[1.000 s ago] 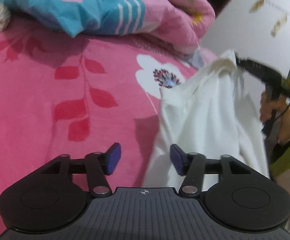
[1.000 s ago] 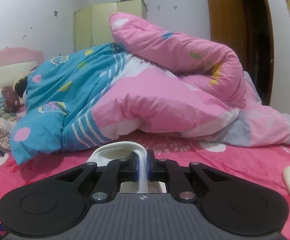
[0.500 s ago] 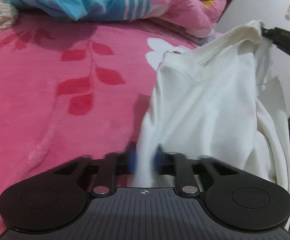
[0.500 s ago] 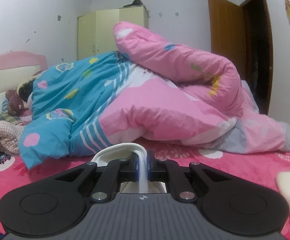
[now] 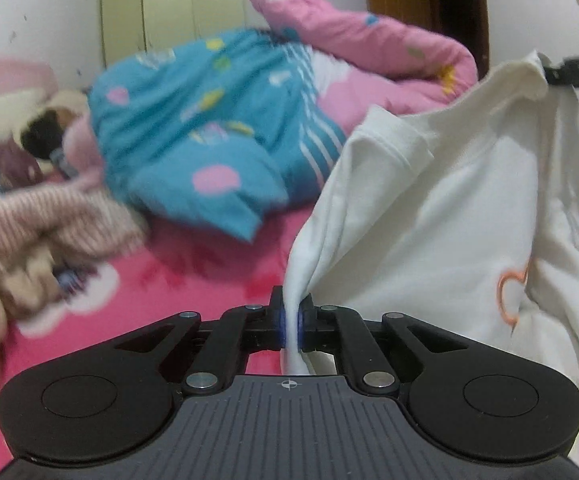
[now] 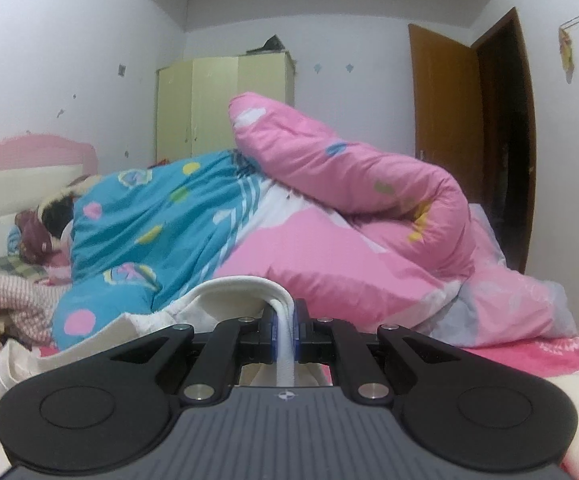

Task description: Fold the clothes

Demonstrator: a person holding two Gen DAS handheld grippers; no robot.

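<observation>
I am holding the white shirt (image 5: 441, 216) off the bed with both tools. My left gripper (image 5: 291, 326) is pinching a bunched fold of the shirt's edge; its blue pads (image 5: 282, 326) are pressed together on the cloth, and a short tail of fabric is hanging down behind them toward the tool body. My right gripper (image 6: 284, 330) is clamping the ribbed neckband (image 6: 245, 286), which is arching up and to the left of its pads before dropping between them.

From the left tool, the shirt is stretching up and to the right, ending at the tip of my other gripper at the upper right edge of view. One short sleeve (image 5: 389, 148) is jutting out ahead and above the pinch. An orange outline print (image 5: 511, 290) is showing low on the cloth to the right.

Ahead of both tools, a blue and pink quilt (image 6: 249, 232) is lying heaped on the pink floral bedsheet (image 5: 193, 280). To the left of the left tool, a pink striped knit (image 5: 41, 224) is lying crumpled. Beyond the quilt, a pale green wardrobe (image 6: 225, 108) is standing against the wall, and a brown door (image 6: 445, 120) is standing open to the right.
</observation>
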